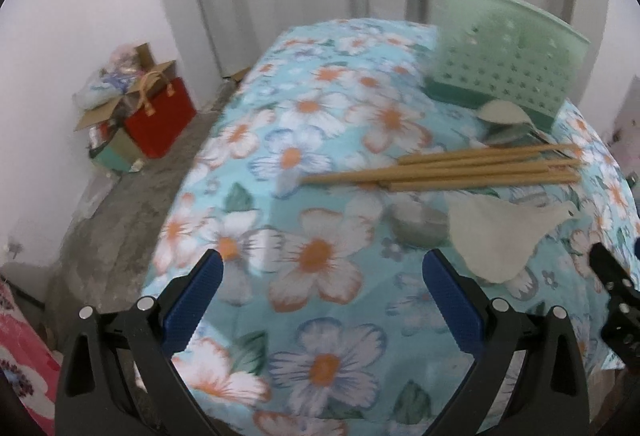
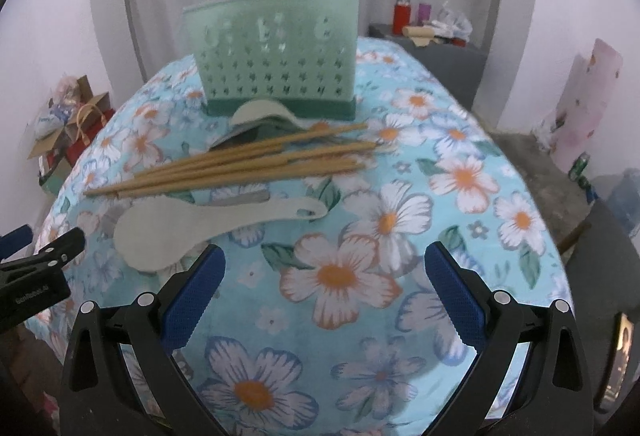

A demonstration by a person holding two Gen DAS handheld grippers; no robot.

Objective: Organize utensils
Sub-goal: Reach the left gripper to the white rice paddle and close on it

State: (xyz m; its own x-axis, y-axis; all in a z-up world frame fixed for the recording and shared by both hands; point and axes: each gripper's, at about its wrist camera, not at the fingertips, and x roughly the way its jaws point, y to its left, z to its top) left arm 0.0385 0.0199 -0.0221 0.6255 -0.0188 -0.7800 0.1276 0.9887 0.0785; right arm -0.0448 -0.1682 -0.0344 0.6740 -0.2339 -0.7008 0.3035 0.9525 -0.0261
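Lying across the middle of the flowered tablecloth (image 2: 460, 172), a loose bundle of wooden chopsticks (image 2: 240, 162) fans out slightly, thin tips toward one side, thicker square ends toward the other. Just in front of them rests a pale, flat rice paddle (image 2: 168, 232) with a rounded blade and a hooked handle end; behind them a second pale spoon (image 2: 260, 114) lies against the foot of the utensil holder (image 2: 276, 56). That holder is mint-green plastic, upright, pierced with rows of small cut-outs, on a darker green base toward the far edge of the tabletop.

Both tongs hang above the near part of the cloth with their fingers wide apart and nothing between them. The right gripper (image 2: 324, 288) has the paddle's blade just beyond its left finger, the chopsticks farther on. The left gripper (image 1: 322, 292) sees the paddle just past its right finger, with chopsticks and holder off toward the far right corner. Ribbed blue pads (image 1: 192, 300) line black plastic arms. The pictures are somewhat blurred.
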